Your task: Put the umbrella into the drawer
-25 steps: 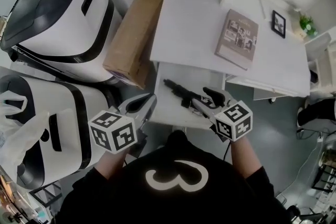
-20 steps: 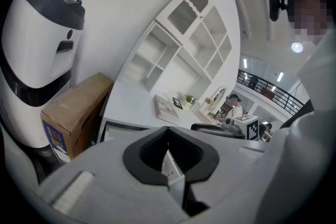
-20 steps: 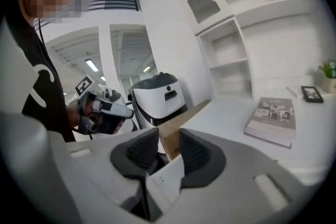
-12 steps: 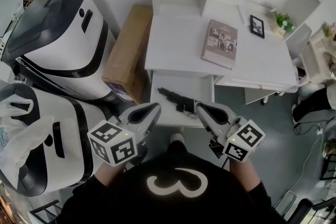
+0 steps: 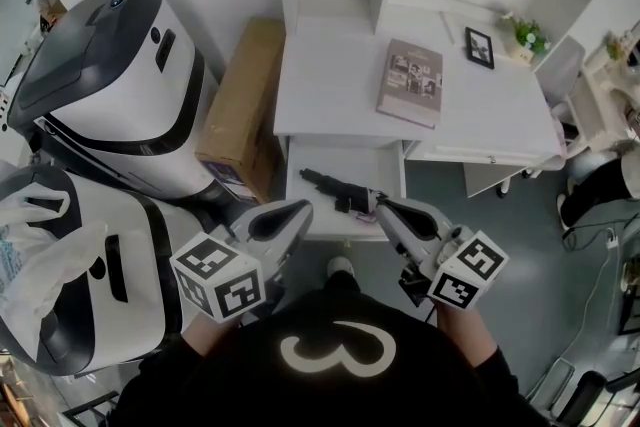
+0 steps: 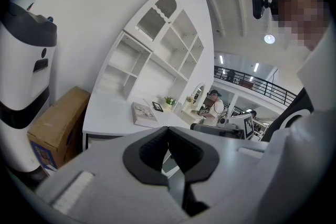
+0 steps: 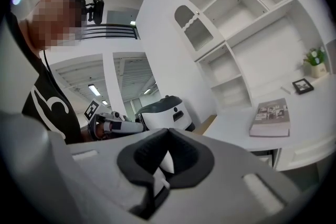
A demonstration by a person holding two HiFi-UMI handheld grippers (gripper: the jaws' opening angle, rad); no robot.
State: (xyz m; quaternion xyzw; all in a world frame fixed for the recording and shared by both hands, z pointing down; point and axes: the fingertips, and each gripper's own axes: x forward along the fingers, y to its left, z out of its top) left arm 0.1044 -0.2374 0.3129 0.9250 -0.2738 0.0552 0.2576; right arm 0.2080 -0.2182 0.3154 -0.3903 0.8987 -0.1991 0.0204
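The black folded umbrella (image 5: pixel 335 190) lies slantwise in the open white drawer (image 5: pixel 318 220) under the desk. Both grippers hang in front of my chest, above the drawer's front edge. My left gripper (image 5: pixel 292 212) is shut with nothing between its jaws, as the left gripper view (image 6: pixel 168 129) also shows. My right gripper (image 5: pixel 384 206) is shut and empty too, its tip just right of the umbrella's near end and above it. In the right gripper view (image 7: pixel 168 131) the jaws meet, with the left gripper (image 7: pixel 113 124) beyond them.
The white desk (image 5: pixel 330 85) carries a book (image 5: pixel 411 82), a small picture frame (image 5: pixel 479 47) and a plant (image 5: pixel 527 37). A cardboard box (image 5: pixel 243 110) leans at its left. Two large white-and-black machines (image 5: pixel 110 65) stand farther left, with a plastic bag (image 5: pixel 40 255).
The right gripper, open at the umbrella a second ago, has shut and drawn back. Both grippers have risen away from the drawer. The umbrella stays lying in the drawer.
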